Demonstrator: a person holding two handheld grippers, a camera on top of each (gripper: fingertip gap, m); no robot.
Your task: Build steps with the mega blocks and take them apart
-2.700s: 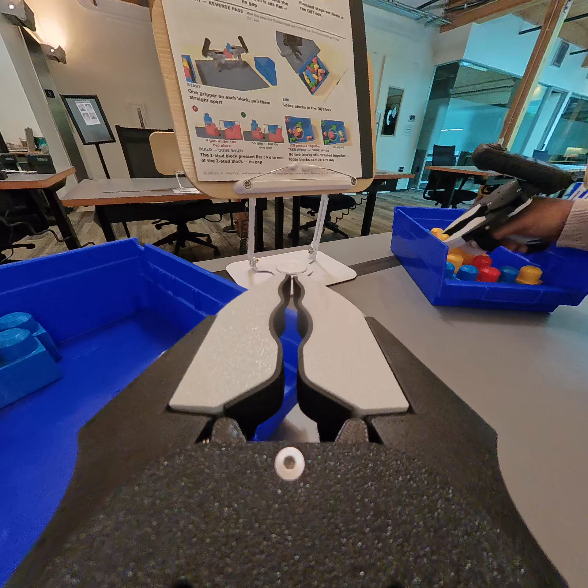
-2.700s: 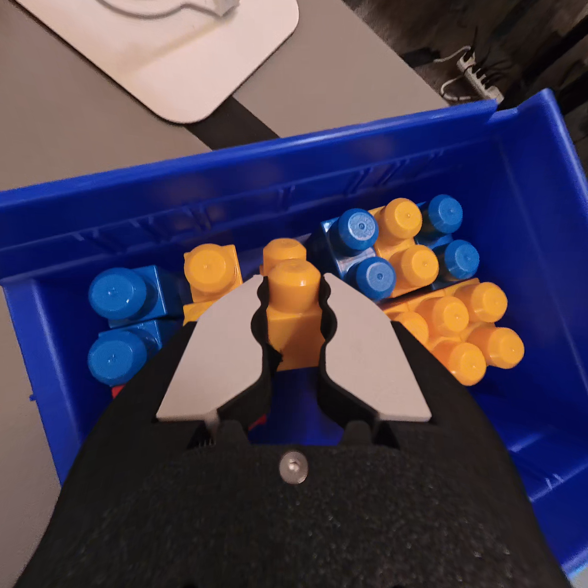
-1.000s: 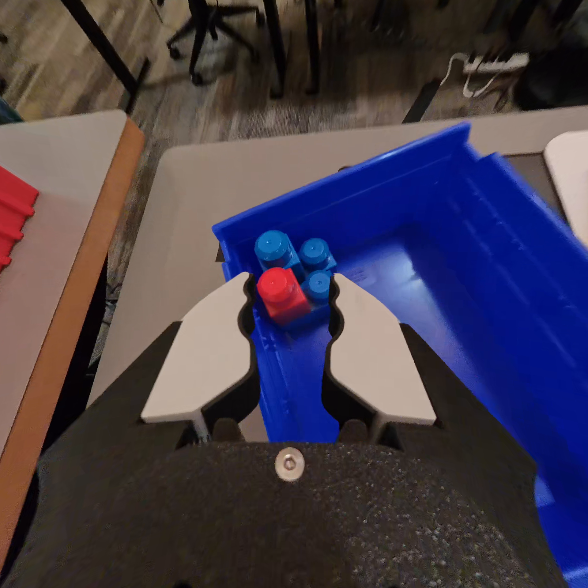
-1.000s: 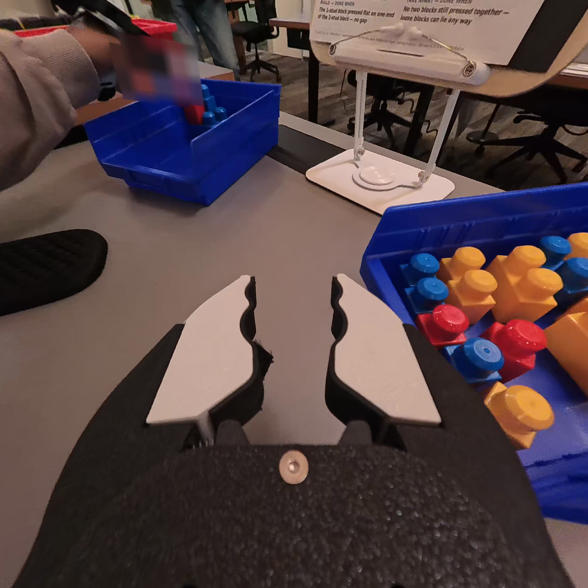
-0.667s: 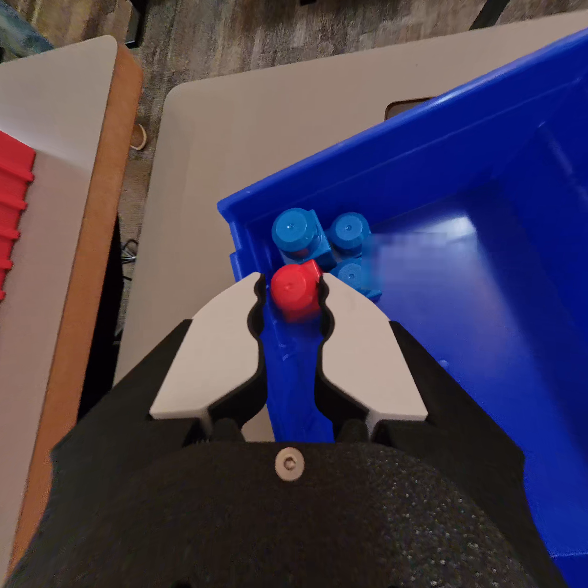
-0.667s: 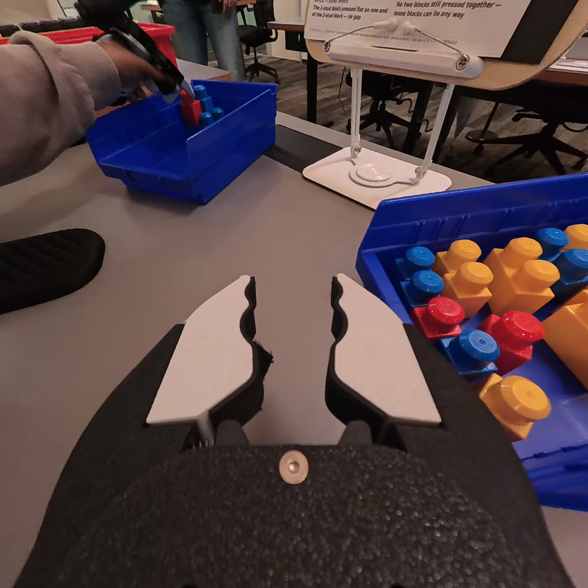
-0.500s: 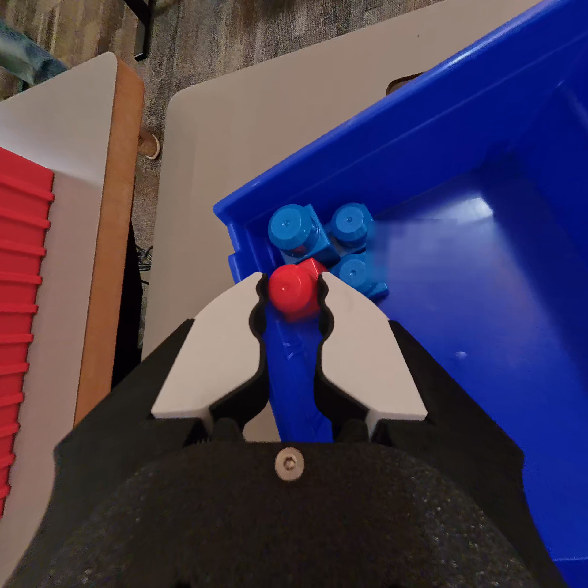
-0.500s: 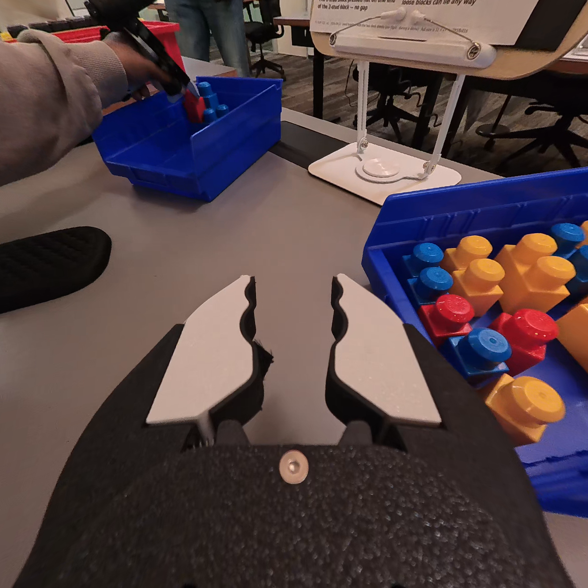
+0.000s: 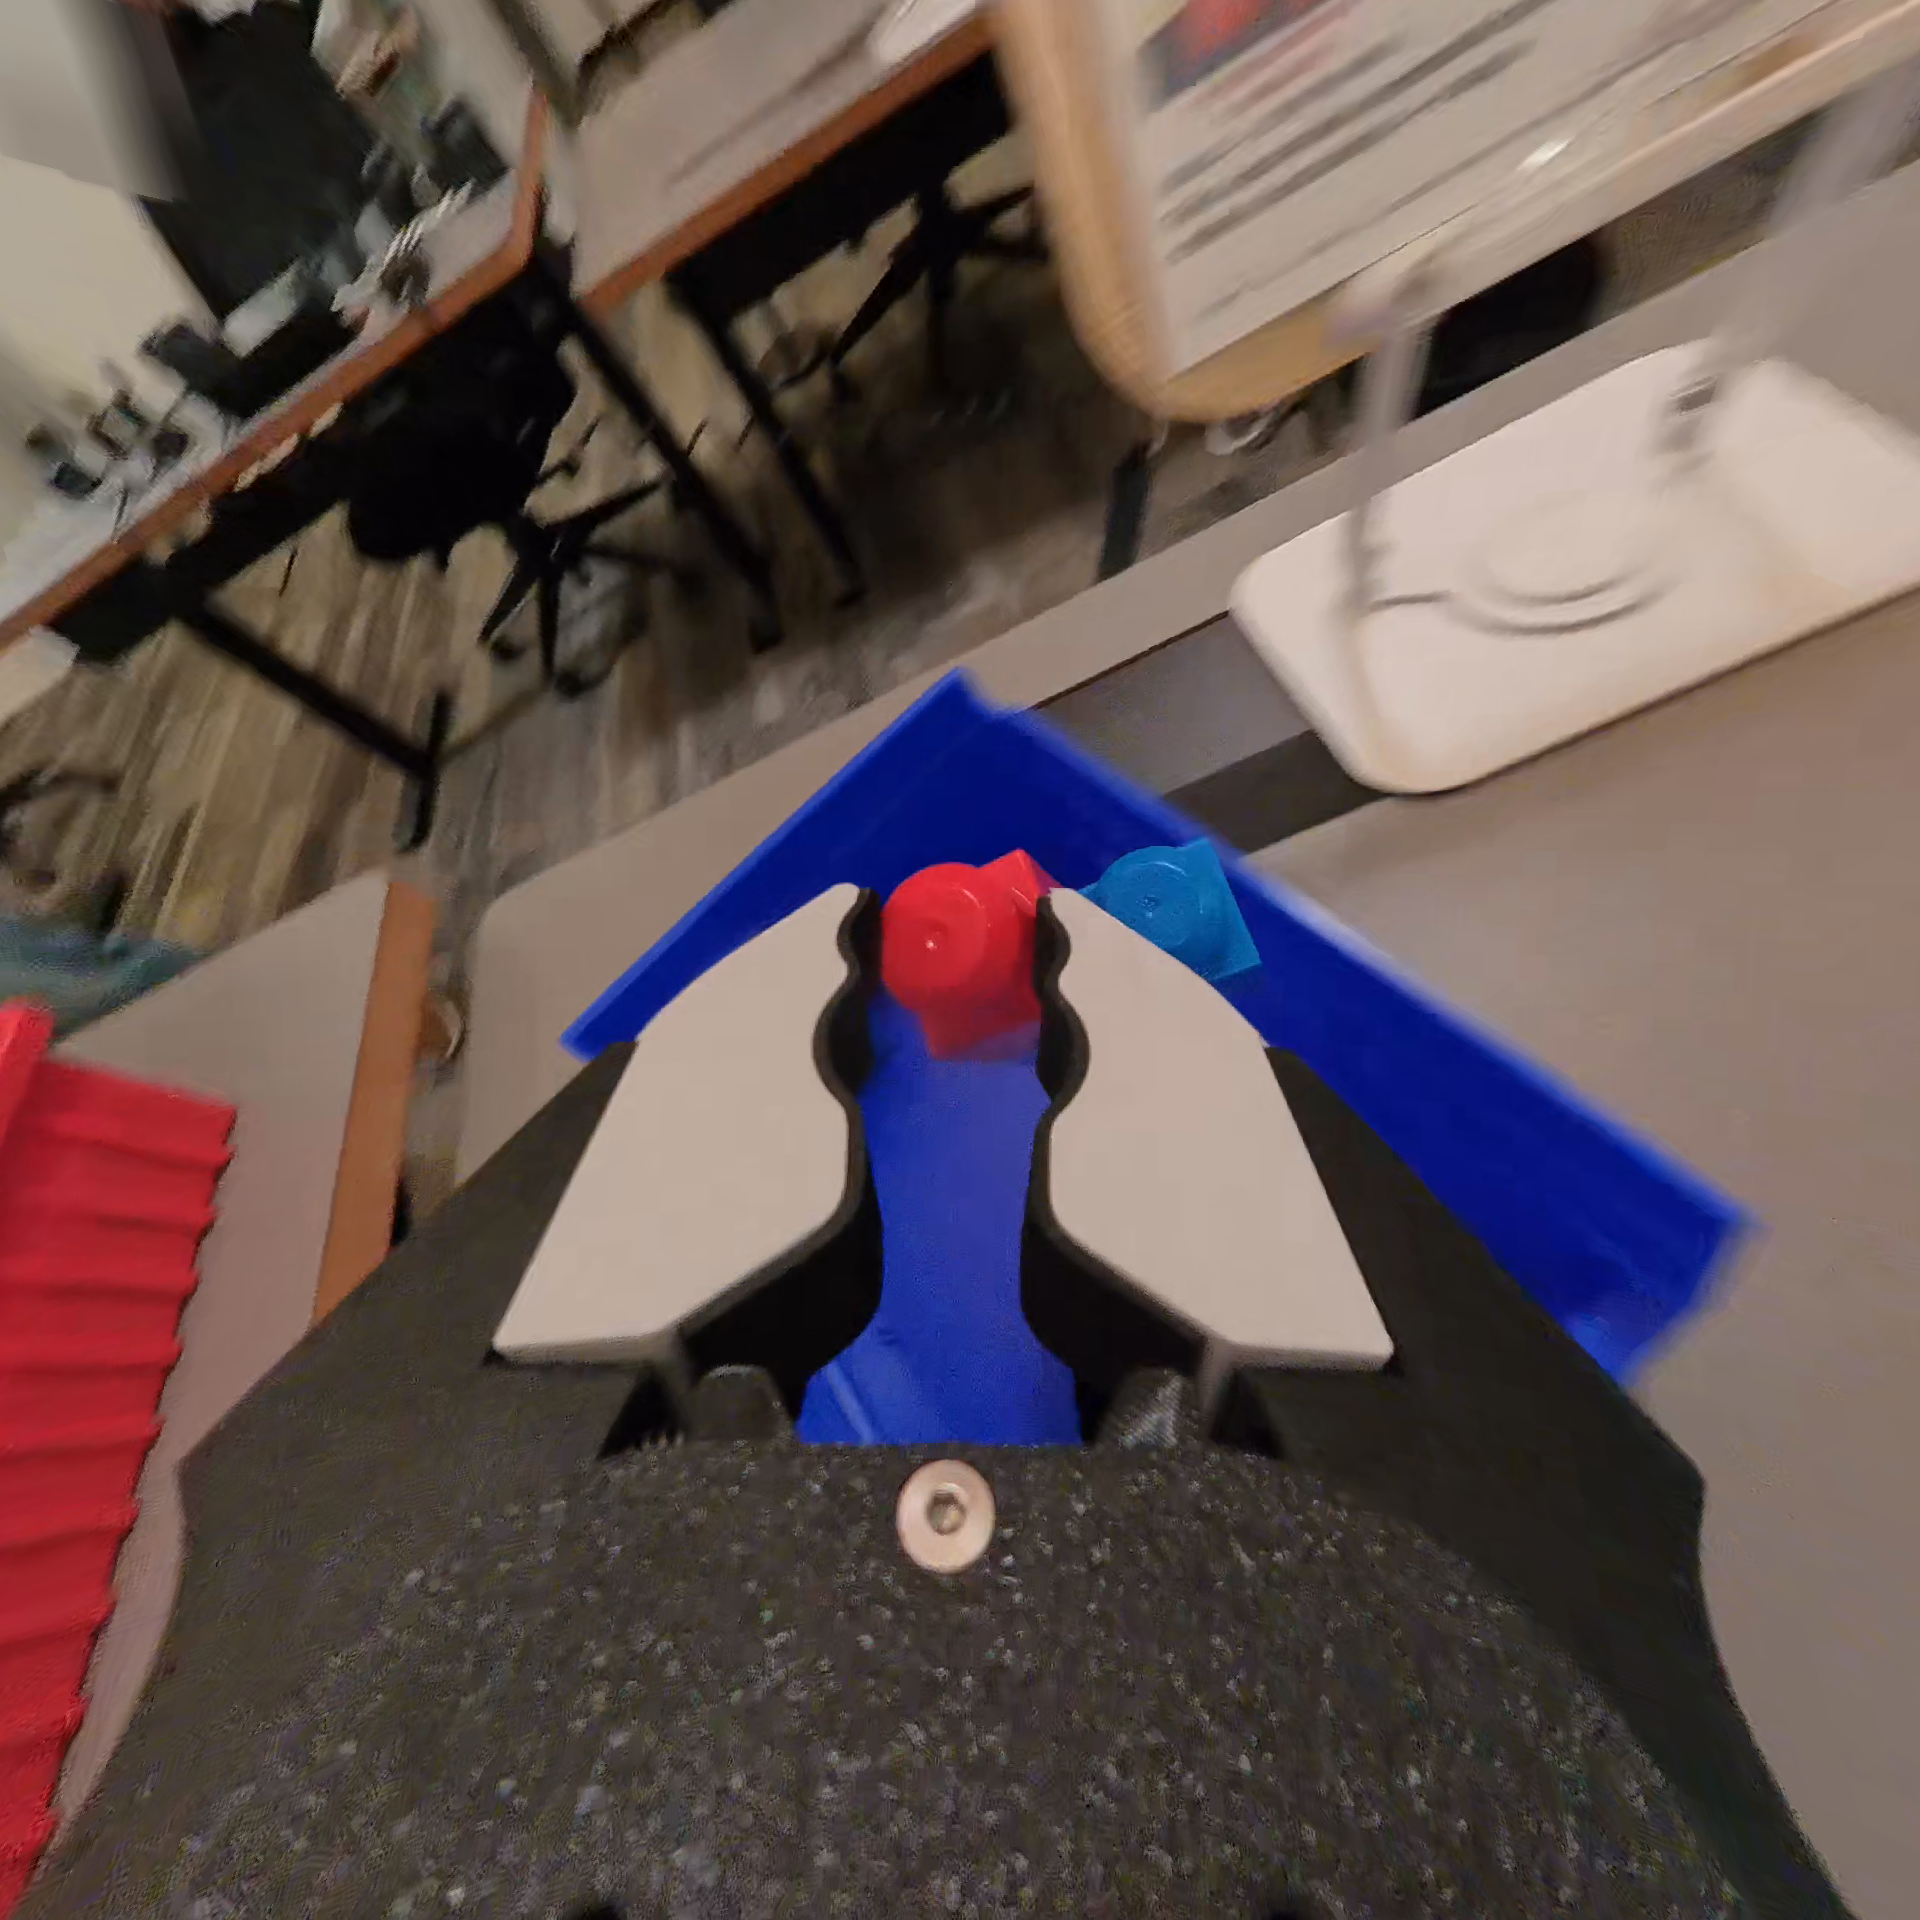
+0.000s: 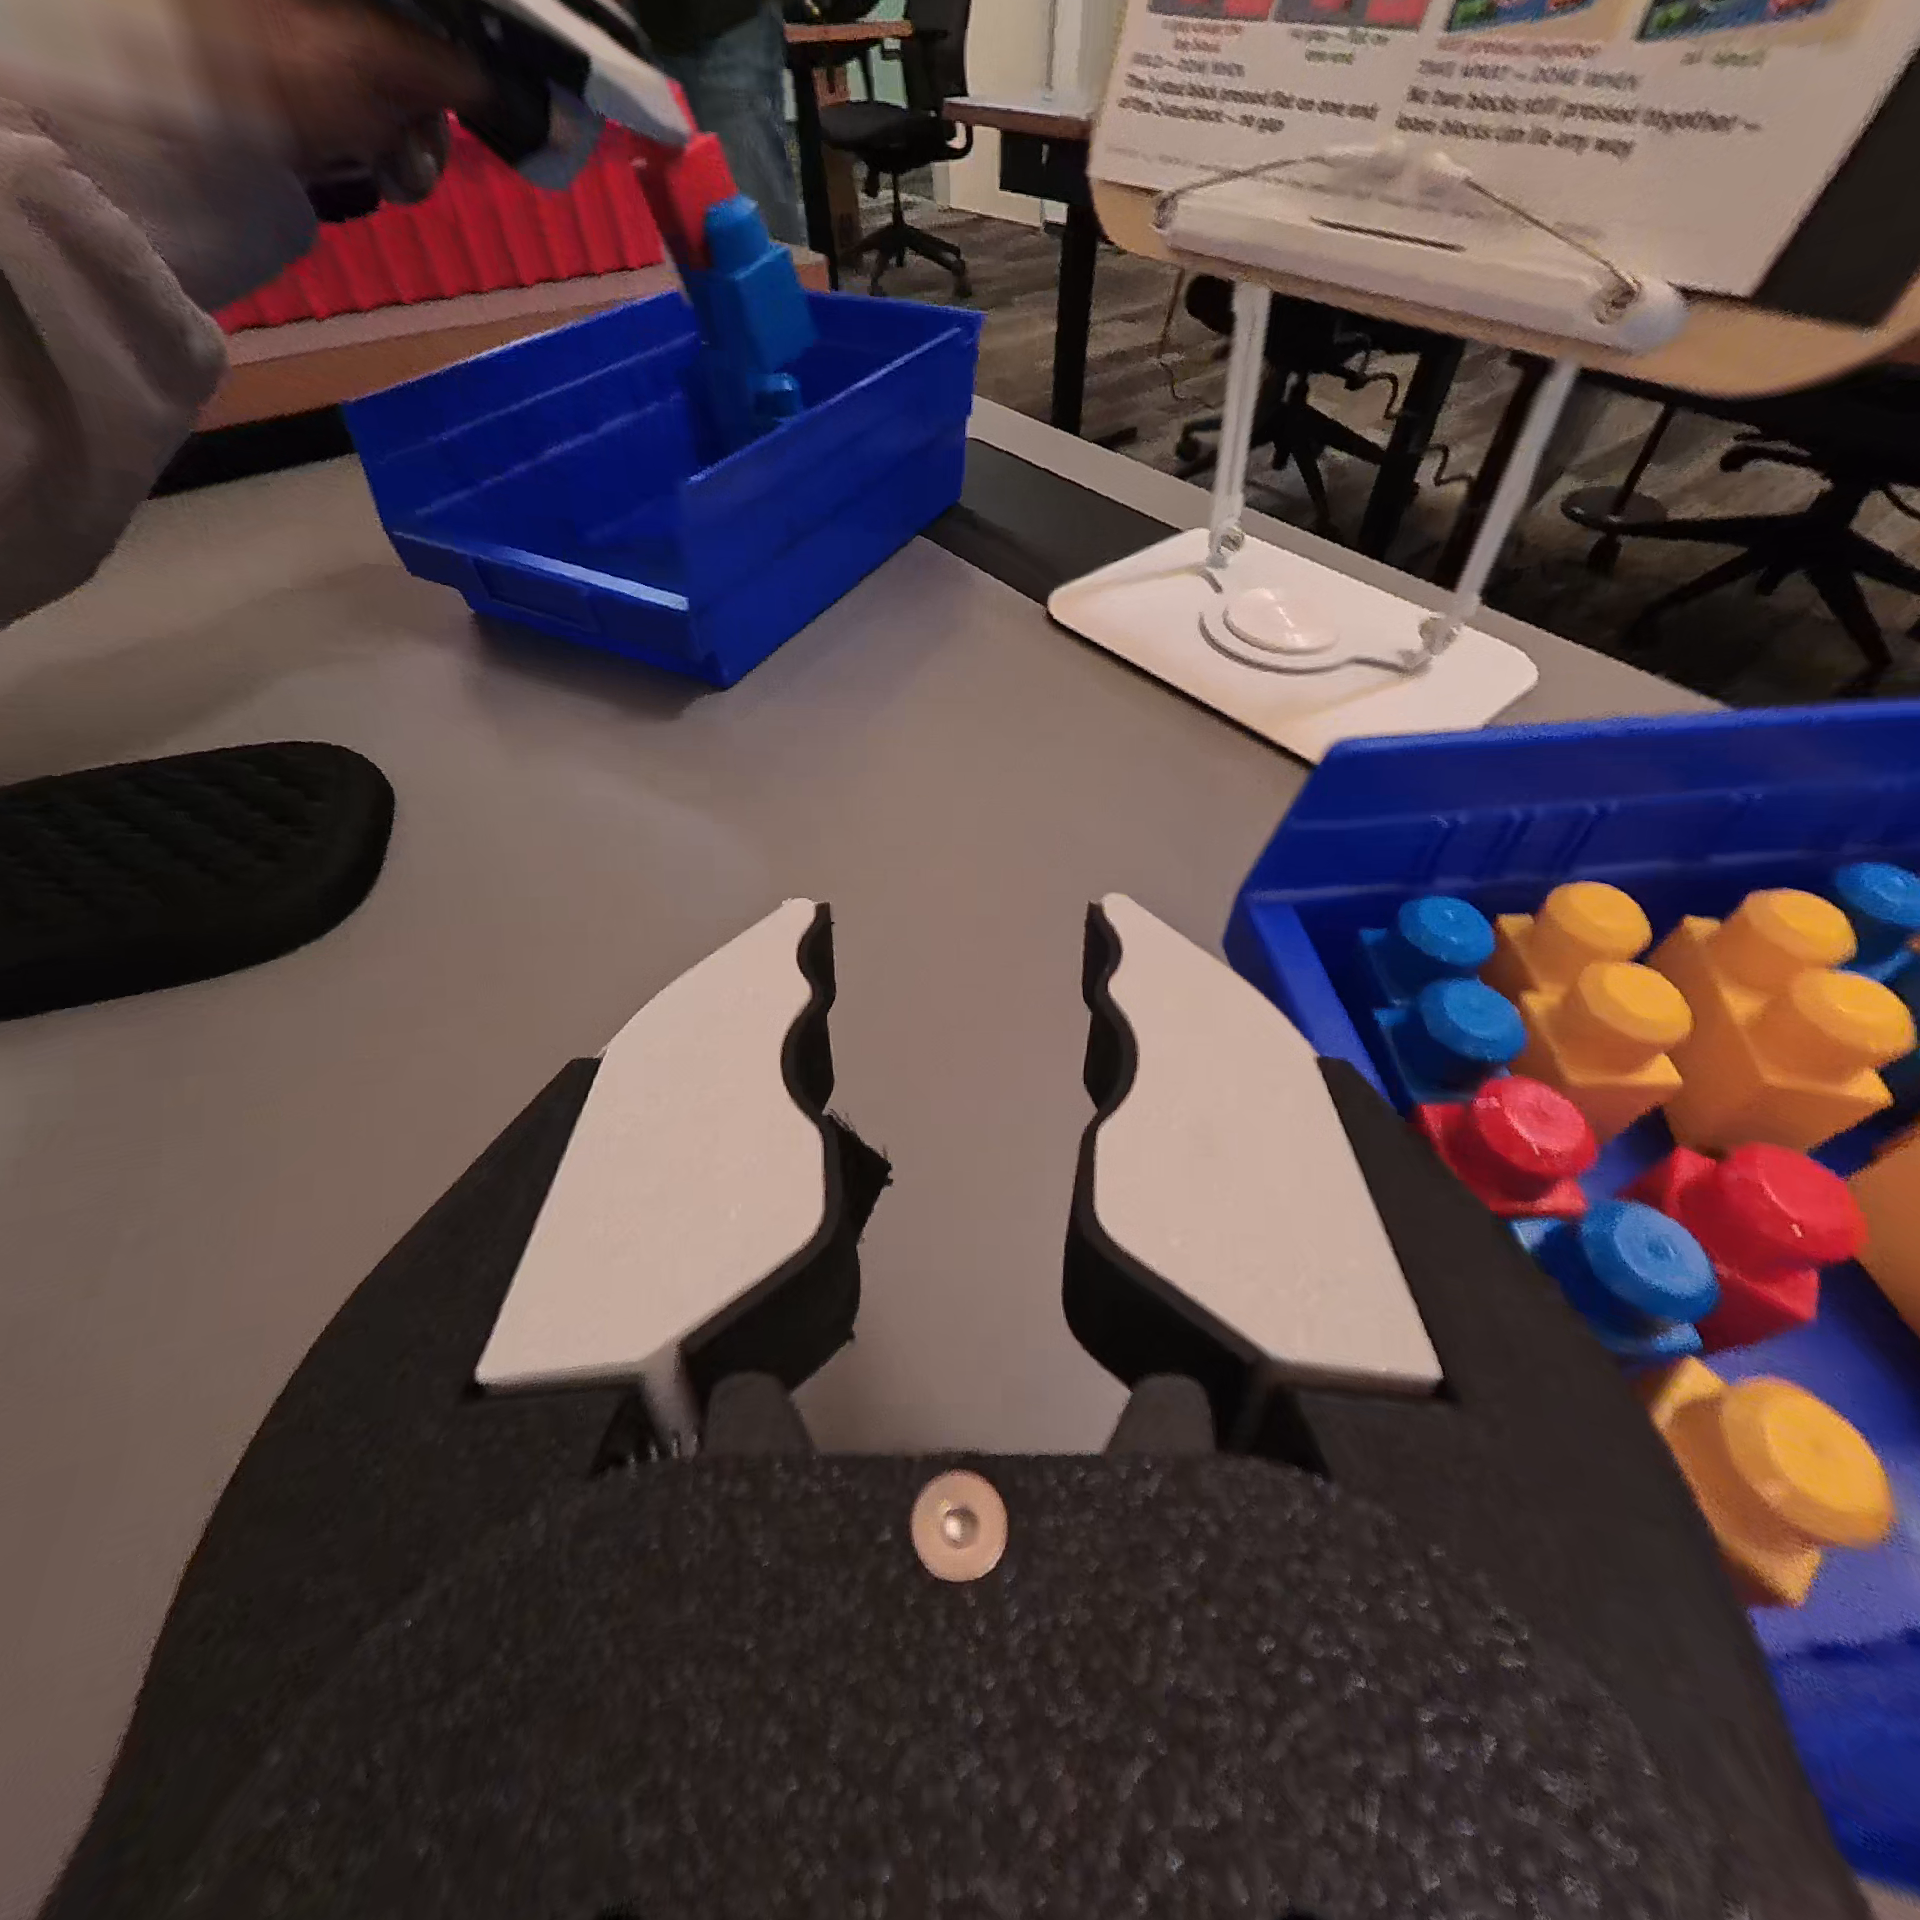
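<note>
Since half a second ago the left gripper [image 9: 951, 940] has lifted the red block [image 9: 961, 961], jaws clamped on it, out of the far blue bin [image 10: 665, 488], a blue block [image 10: 753, 301] still stuck beneath. The right gripper [image 10: 956, 1023] hangs over the grey table [image 10: 883, 790], jaws apart, empty; pulling apart likely comes next.

Warm, dim indoor light with soft shadows on the table [image 10: 935, 790] — the left wrist view is streaked with motion blur, the stand [image 9: 1579, 582] smeared — and both views bend at the edges.
</note>
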